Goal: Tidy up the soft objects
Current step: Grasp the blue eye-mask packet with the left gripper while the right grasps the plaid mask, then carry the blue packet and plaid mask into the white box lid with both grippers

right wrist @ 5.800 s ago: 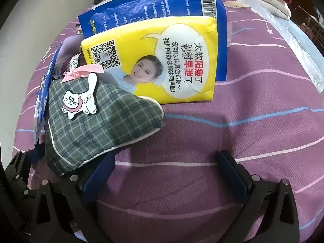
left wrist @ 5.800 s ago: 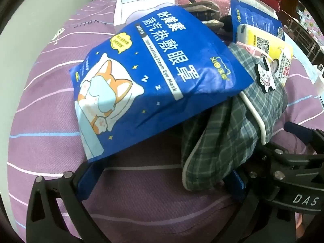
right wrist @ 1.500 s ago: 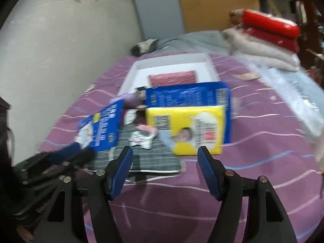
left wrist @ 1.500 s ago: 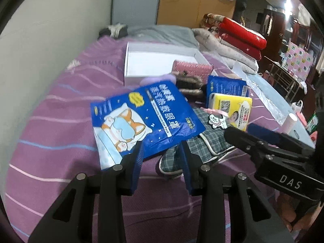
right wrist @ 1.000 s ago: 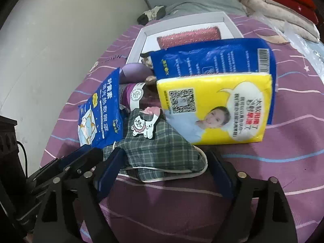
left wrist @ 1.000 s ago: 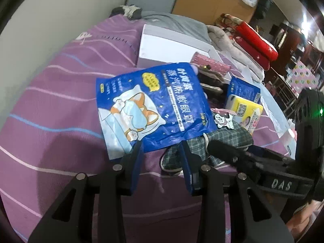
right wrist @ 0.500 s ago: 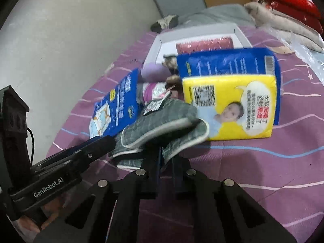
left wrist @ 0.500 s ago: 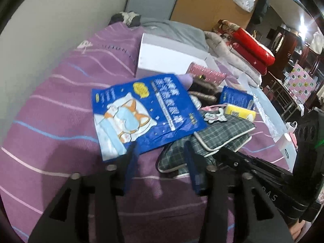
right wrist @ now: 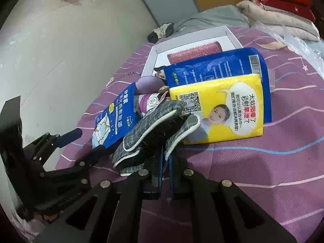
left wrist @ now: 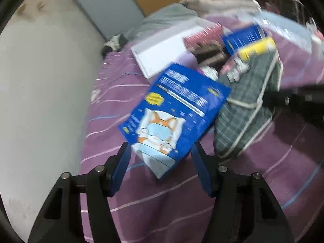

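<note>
A grey plaid pouch [right wrist: 154,125] with white piping lies on the purple bedspread [right wrist: 263,168]. My right gripper [right wrist: 165,158] is shut on its near edge; the pouch also shows in the left wrist view [left wrist: 249,105]. A blue eye-mask packet [left wrist: 174,117] with a corgi picture lies tilted just beyond my left gripper [left wrist: 160,158], which is open with its fingers on either side of the packet's near corner. The packet also shows in the right wrist view [right wrist: 115,119]. The left wrist view is blurred.
A yellow packet [right wrist: 222,113] rests on a second blue packet [right wrist: 218,68]. Behind them stands a white tray [right wrist: 154,58] holding a pink sponge [right wrist: 194,52]. Purple items [right wrist: 147,85] lie between. A wall runs along the left; pillows [right wrist: 279,12] lie at the far right.
My right gripper has stayed shut on the plaid pouch, lifting its edge. My left gripper has opened wider and swung toward the blue eye-mask packet, which now sits between its fingers.
</note>
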### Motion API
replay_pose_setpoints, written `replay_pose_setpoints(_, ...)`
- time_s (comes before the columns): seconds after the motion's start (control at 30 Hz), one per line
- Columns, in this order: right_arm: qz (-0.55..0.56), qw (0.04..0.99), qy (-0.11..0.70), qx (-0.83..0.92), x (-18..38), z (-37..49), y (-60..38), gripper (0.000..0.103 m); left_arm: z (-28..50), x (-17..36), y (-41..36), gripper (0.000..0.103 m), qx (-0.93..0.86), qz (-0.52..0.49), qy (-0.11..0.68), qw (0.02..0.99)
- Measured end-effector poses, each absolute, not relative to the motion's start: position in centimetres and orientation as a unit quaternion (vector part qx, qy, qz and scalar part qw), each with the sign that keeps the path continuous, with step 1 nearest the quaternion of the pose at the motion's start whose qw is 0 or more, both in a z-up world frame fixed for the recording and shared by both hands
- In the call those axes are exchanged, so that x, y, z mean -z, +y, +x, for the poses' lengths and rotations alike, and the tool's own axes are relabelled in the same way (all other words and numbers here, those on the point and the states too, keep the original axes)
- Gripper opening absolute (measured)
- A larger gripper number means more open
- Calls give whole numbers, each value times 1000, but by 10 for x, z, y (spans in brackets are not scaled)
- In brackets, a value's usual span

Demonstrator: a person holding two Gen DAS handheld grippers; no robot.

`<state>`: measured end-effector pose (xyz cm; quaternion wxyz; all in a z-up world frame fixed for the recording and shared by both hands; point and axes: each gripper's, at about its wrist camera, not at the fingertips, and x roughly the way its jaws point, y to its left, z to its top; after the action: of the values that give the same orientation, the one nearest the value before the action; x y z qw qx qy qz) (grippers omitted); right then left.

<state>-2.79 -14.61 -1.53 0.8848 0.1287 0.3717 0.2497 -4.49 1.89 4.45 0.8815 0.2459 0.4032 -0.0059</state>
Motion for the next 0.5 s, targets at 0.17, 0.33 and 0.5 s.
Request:
replay_pose_setpoints(0.17,127,885,371,-250,15,-27,-147,4,-29,-31,16,63,-3,256,406,877)
replay_pose_setpoints(0.33,132,884,373,-251,17,-26,-147,4,-5,-37,35,28,23,157,434,887)
replay_pose_setpoints(0.5,145,876,376,-263,18,-25,-151,8,5,-40,64,16,44,52,455,888)
